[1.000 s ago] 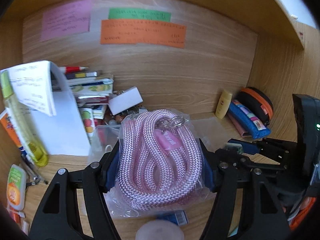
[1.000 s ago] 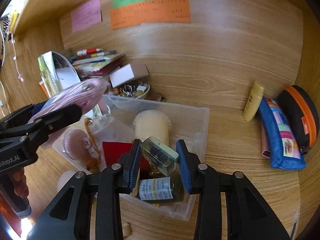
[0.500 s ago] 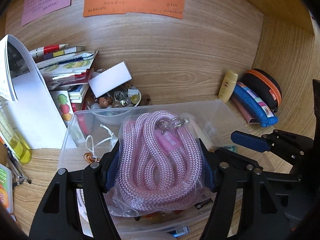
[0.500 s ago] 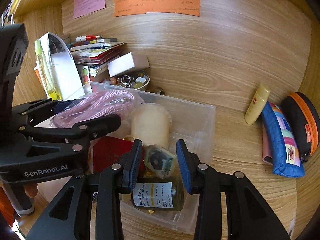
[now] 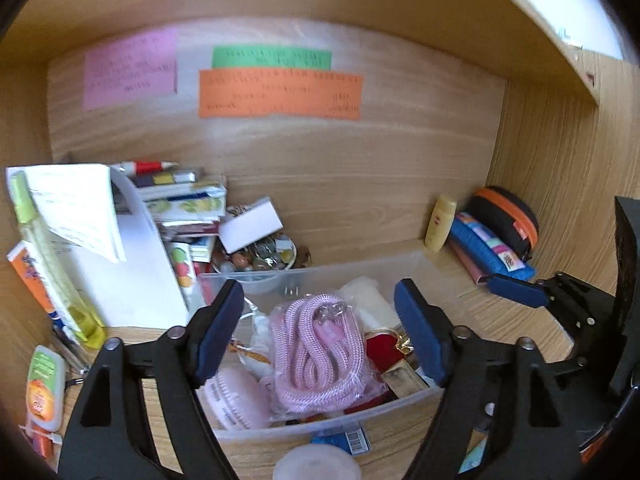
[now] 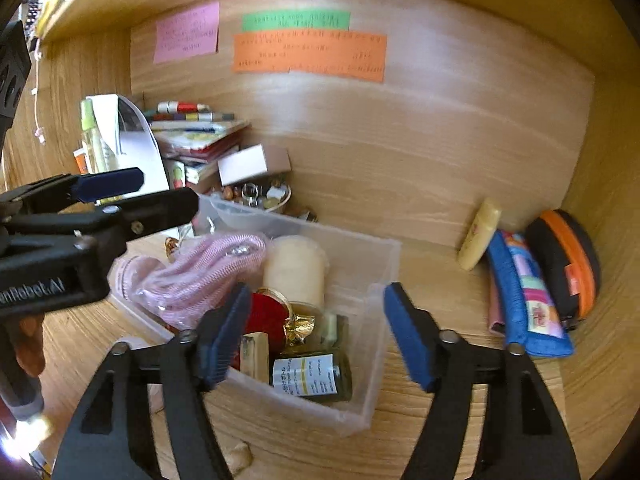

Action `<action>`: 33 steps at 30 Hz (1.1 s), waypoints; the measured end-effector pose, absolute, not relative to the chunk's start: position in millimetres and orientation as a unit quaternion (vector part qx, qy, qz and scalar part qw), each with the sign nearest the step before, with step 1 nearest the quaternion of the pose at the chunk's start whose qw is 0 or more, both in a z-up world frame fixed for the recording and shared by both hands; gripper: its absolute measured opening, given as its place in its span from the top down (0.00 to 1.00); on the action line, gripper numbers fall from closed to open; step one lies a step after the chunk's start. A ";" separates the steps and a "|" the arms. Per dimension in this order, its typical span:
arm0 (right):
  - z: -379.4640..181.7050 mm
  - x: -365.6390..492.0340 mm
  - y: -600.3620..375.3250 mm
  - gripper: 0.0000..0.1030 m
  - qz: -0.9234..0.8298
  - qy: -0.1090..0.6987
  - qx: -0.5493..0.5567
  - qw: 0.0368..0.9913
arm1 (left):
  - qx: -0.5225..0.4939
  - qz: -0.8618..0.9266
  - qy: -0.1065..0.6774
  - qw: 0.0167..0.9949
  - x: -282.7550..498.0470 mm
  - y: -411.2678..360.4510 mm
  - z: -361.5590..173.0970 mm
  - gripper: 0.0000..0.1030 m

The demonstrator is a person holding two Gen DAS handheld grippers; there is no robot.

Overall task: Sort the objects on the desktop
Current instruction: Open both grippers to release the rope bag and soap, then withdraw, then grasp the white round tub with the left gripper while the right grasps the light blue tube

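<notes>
A clear plastic bin (image 5: pixel 360 270) (image 6: pixel 380 320) stands on the wooden desk. Inside it lies a pink rope in a plastic bag (image 5: pixel 320 356) (image 6: pixel 200 276). My left gripper (image 5: pixel 320 332) hangs above the rope with its jaws opening and its pads off the bag. A small box (image 6: pixel 256 354) lies in the bin's near corner beside a labelled dark bottle (image 6: pixel 312 376). Over them my right gripper (image 6: pixel 316 336) holds nothing, and its jaws are opening too. The left gripper's fingers (image 6: pixel 108 184) show at the left of the right wrist view.
A cream roll (image 6: pixel 296 268) and a red item (image 6: pixel 264 320) are also in the bin. Behind it are a bowl of trinkets (image 5: pixel 256 258) and stacked books (image 5: pixel 180 200). A yellow bottle (image 5: pixel 440 222), blue case (image 5: pixel 492 252) and black-orange pouch (image 5: pixel 508 216) sit right.
The left gripper let go of the pink rope bag, which now lies in the bin. The right gripper released the small box into the bin. Both grippers drew back.
</notes>
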State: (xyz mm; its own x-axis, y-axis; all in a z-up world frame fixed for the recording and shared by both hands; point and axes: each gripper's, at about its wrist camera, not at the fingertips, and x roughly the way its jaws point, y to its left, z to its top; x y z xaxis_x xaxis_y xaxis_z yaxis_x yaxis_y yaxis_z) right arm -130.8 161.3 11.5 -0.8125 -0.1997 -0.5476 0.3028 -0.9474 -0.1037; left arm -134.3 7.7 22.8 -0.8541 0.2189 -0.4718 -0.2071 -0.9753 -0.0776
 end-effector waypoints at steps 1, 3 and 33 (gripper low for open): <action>13.5 -127.4 162.2 0.25 -0.949 0.094 0.272 0.132 | -0.242 0.964 -0.013 0.108 -129.4 5.5 25.2 0.16; 18.6 -116.4 163.0 0.23 -0.952 0.095 0.262 0.131 | -0.232 0.968 -0.012 0.101 -119.8 1.7 29.0 0.13; -52.3 -48.4 181.6 0.12 -0.924 0.074 0.360 0.108 | -0.344 0.932 -0.038 0.106 -70.5 -14.9 -58.7 0.07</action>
State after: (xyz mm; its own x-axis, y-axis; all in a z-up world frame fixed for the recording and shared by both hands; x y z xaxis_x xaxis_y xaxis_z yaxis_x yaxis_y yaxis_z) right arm -48.4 181.6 -52.3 -0.7175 -0.1460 -0.6811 0.2532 -0.9656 -0.0598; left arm -70.5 -14.9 -58.7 -0.7410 0.2229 -0.6335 -0.1713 -0.9748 -0.1426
